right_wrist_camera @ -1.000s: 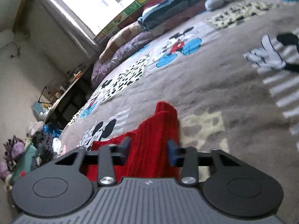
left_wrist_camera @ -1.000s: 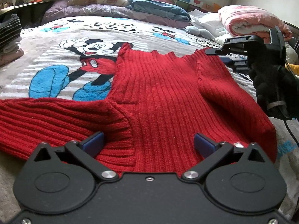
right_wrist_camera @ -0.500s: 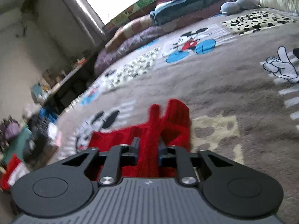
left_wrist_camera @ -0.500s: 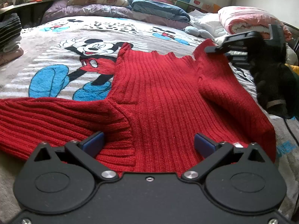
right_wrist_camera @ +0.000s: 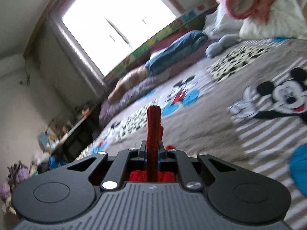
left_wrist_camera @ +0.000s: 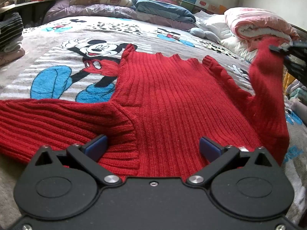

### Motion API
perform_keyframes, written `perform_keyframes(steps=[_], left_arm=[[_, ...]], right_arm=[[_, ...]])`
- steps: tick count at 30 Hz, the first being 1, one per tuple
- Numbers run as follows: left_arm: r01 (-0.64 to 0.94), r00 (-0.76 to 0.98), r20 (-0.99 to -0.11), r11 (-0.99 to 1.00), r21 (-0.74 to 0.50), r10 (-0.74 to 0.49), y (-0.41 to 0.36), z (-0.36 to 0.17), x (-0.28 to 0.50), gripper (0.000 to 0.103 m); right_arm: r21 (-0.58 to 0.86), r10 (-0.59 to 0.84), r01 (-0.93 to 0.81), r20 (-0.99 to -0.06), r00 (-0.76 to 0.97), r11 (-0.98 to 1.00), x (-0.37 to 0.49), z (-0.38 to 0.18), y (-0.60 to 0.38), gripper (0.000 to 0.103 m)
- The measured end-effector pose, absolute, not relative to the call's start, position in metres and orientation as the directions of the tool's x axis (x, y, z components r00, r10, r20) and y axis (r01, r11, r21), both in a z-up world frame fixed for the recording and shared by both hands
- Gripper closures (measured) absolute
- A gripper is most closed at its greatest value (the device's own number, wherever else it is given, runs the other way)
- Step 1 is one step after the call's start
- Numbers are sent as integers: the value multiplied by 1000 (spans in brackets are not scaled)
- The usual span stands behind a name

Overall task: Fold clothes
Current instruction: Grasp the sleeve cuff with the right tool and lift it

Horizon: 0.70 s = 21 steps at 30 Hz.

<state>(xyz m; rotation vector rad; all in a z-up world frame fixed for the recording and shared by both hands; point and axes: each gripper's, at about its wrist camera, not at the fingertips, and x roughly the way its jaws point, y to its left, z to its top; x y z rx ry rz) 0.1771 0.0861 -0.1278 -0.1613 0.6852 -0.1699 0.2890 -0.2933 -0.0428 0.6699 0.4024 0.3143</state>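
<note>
A red ribbed sweater (left_wrist_camera: pixel 172 99) lies flat on the Mickey Mouse bedspread (left_wrist_camera: pixel 63 44), with one sleeve (left_wrist_camera: pixel 48 120) stretched out to the left. My left gripper (left_wrist_camera: pixel 152 146) is open, its fingers resting over the sweater's near edge. My right gripper (right_wrist_camera: pixel 153 149) is shut on the cuff of the other sleeve (right_wrist_camera: pixel 153 126). In the left wrist view that sleeve (left_wrist_camera: pixel 266 88) is lifted off the bed at the right, with the right gripper (left_wrist_camera: pixel 282 48) at its top.
Folded quilts and pillows (left_wrist_camera: pixel 161 9) line the head of the bed. A pink rolled blanket (left_wrist_camera: pixel 259 25) sits at the right. Stacked clothes (left_wrist_camera: pixel 9 32) lie at the left edge. A window (right_wrist_camera: pixel 115 21) and a cluttered shelf (right_wrist_camera: pixel 73 126) are beyond.
My right gripper closed on the sleeve cuff and lifted it up and to the right, off the sweater body. My left gripper stayed open in place.
</note>
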Motion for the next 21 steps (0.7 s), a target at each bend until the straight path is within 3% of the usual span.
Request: perform_keyframes(steps=[6, 21], left_arm=[[102, 764, -614, 977, -190, -199, 84, -128, 177, 1], [102, 769, -611, 979, -174, -188, 82, -129, 174, 1]], right_arm=[[698, 323, -83, -220, 920, 712, 253, -50, -341, 92], [724, 163, 90, -272, 948, 684, 204, -95, -409, 92]])
